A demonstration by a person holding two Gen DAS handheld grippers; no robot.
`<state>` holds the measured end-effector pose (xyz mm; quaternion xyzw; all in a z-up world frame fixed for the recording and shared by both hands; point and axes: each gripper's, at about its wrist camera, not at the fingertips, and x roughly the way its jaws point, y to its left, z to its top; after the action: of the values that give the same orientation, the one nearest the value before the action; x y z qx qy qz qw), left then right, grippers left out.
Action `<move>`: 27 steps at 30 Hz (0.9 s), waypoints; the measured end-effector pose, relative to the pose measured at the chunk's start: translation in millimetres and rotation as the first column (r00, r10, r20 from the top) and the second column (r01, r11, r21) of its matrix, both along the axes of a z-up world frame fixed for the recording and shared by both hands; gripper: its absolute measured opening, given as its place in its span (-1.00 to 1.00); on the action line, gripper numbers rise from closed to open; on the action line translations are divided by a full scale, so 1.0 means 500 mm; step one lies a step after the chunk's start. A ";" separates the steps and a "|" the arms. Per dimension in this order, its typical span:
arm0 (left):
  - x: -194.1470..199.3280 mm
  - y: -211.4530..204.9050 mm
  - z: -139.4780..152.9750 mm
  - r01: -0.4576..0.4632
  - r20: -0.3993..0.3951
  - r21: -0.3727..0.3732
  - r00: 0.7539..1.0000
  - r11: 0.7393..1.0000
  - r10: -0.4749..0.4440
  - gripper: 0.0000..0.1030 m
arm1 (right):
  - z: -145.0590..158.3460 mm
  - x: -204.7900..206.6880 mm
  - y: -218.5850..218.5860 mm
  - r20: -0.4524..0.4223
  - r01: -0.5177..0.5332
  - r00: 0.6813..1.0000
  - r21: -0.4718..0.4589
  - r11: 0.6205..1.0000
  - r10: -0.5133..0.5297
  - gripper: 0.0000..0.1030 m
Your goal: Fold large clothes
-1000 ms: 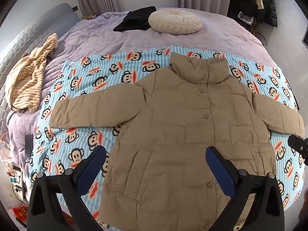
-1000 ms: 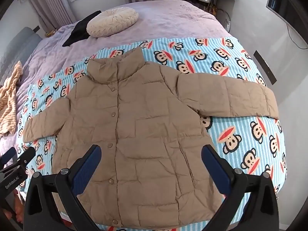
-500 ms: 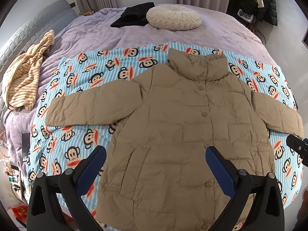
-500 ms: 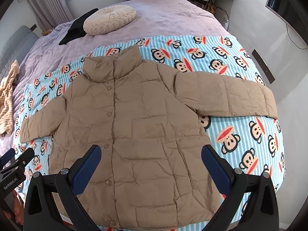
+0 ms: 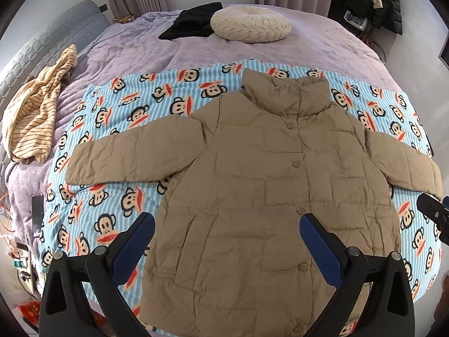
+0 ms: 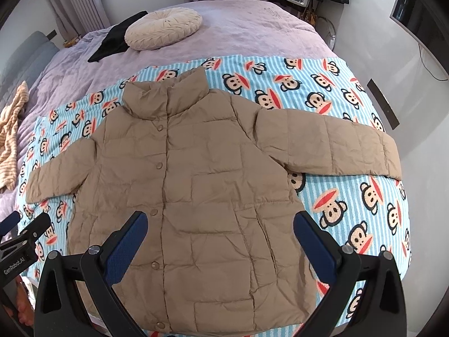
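Left wrist view: tan puffer jacket [image 5: 252, 196] spread flat, front up and snapped shut, on a blue-striped monkey-print blanket [image 5: 118, 129] over a lilac bedspread [image 5: 146, 50]. Collar toward the far side, both sleeves stretched outward, hem nearest the camera. Left gripper [image 5: 226, 238] above the lower left part of the jacket, blue-padded fingers [image 5: 132, 250] spread wide, nothing between them. Farther back, a round cream cushion [image 5: 251, 26] beside a black garment [image 5: 193, 24]; a yellow striped garment [image 5: 33, 112] crumpled at the left edge of the bed.

Right wrist view: same jacket [image 6: 196, 185] centred on the blanket [image 6: 350, 196], right sleeve reaching toward the bed's edge. Right gripper [image 6: 220, 238] over the hem area, fingers [image 6: 314, 241] wide apart and empty. Tip of the left gripper [image 6: 25, 233] showing at the left border, beside the jacket's left sleeve.
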<state>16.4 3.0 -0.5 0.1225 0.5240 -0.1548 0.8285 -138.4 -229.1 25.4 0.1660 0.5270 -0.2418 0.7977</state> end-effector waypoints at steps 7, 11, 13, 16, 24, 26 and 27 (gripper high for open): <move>-0.004 -0.005 0.001 0.006 0.003 0.003 1.000 1.000 -0.006 1.00 | 0.003 0.003 0.007 0.001 -0.011 1.000 -0.011 1.000 0.011 1.00; -0.007 -0.007 -0.002 0.011 0.006 0.004 1.000 1.000 -0.011 1.00 | 0.006 0.006 0.012 -0.002 -0.021 1.000 -0.030 0.999 0.021 1.00; -0.008 -0.008 -0.004 0.014 0.008 0.005 1.000 1.000 -0.014 1.00 | 0.007 0.006 0.013 -0.001 -0.026 1.000 -0.036 0.999 0.026 1.00; -0.007 -0.012 0.012 0.019 0.006 0.006 1.000 1.000 -0.019 1.00 | 0.007 0.006 0.014 -0.001 -0.027 1.000 -0.036 0.999 0.027 1.00; -0.009 -0.015 0.016 0.016 0.006 0.007 1.000 1.000 -0.016 1.00 | 0.006 0.006 0.015 -0.001 -0.026 1.000 -0.036 0.999 0.026 1.00; -0.010 -0.016 0.017 0.017 0.005 0.008 1.000 1.000 -0.017 1.00 | 0.005 0.006 0.014 -0.002 -0.026 1.000 -0.036 0.999 0.026 1.00; -0.010 -0.016 0.018 0.017 0.005 0.008 1.000 1.000 -0.018 1.00 | 0.005 0.006 0.014 -0.002 -0.026 1.000 -0.036 0.999 0.026 1.00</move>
<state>11.1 -5.2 8.4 0.1308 0.5215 -0.1596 0.8279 -135.3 -222.1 28.1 0.1446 0.5251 -0.2410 0.8033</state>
